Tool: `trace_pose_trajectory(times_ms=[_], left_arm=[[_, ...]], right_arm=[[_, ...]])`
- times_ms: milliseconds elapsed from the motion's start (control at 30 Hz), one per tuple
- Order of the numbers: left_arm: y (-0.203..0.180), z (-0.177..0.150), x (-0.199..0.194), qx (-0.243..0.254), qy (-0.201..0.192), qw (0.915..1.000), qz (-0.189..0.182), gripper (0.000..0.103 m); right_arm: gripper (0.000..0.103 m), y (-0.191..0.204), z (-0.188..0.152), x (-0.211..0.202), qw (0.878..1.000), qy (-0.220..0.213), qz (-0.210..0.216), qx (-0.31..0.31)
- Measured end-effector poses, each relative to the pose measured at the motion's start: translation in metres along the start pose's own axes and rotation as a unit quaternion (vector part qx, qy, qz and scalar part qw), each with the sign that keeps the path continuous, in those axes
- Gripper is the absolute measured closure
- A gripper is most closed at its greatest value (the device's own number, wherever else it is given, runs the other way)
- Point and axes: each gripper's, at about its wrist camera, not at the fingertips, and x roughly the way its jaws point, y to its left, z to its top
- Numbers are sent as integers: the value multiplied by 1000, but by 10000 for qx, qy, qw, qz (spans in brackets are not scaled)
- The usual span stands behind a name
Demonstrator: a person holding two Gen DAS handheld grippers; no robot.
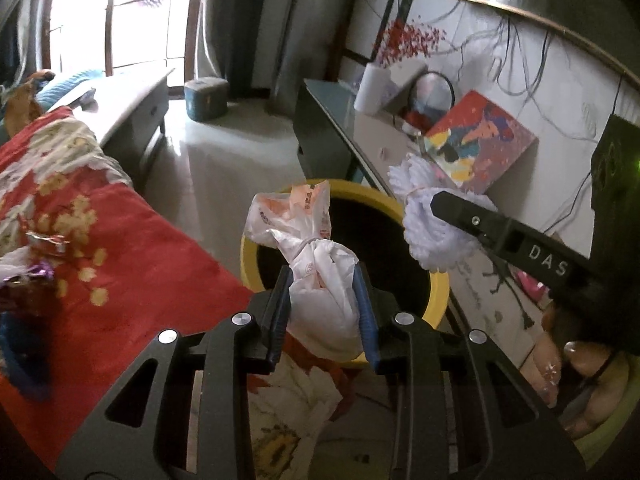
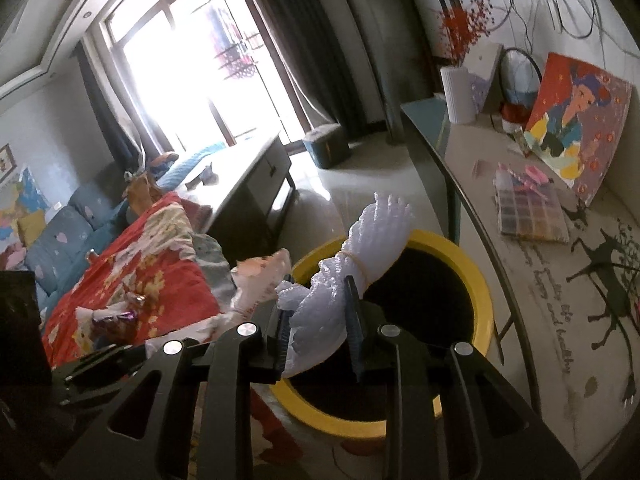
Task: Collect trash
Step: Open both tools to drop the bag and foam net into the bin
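Observation:
A knotted white plastic bag with orange print sits between the blue pads of my left gripper, which is shut on it. The bag hangs over the near rim of a yellow bin with a dark inside. My right gripper is shut on a white foam-net bundle tied with a rubber band, above the same yellow bin. The left wrist view shows that bundle at the bin's right rim, with one black finger of the right gripper on it.
A red floral blanket lies left of the bin with shiny wrappers on it. A glass-topped table stands right of the bin with a picture, a white vase and a bead box. A person's hand holds the right gripper.

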Motion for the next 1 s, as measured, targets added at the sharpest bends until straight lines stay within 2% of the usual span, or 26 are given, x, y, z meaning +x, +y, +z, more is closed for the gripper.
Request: trace_pose_trajectory(times_ms=[100, 200, 333, 400, 467, 533, 800, 1000], left_arm=[[-2, -1, 13, 46, 116, 9999, -8, 77], [0, 0, 23, 53, 189, 9998, 22, 71], [9, 3, 21, -136, 119, 9998, 40, 51], [14, 5, 12, -227, 10, 9997, 64, 45], [19, 7, 1, -309, -145, 9994, 108, 33], [23, 8, -9, -381, -275, 9988, 161, 28], [43, 10, -55, -613, -672, 9939, 631, 18], [67, 4, -89, -857, -953, 9870, 965, 14]], right_arm=[[75, -9, -2, 8, 9999, 114, -45, 83], [68, -18, -4, 13, 9995, 182, -149, 212], [59, -21, -3, 10, 9994, 103, -207, 249], [58, -20, -2, 6, 9995, 25, -221, 233], [54, -16, -1, 3, 9996, -29, -205, 211], [49, -10, 0, 0, 9998, -70, -140, 124], [38, 31, -2, -16, 9992, -258, 154, -259], [36, 65, -5, -22, 9972, -288, 461, -504]])
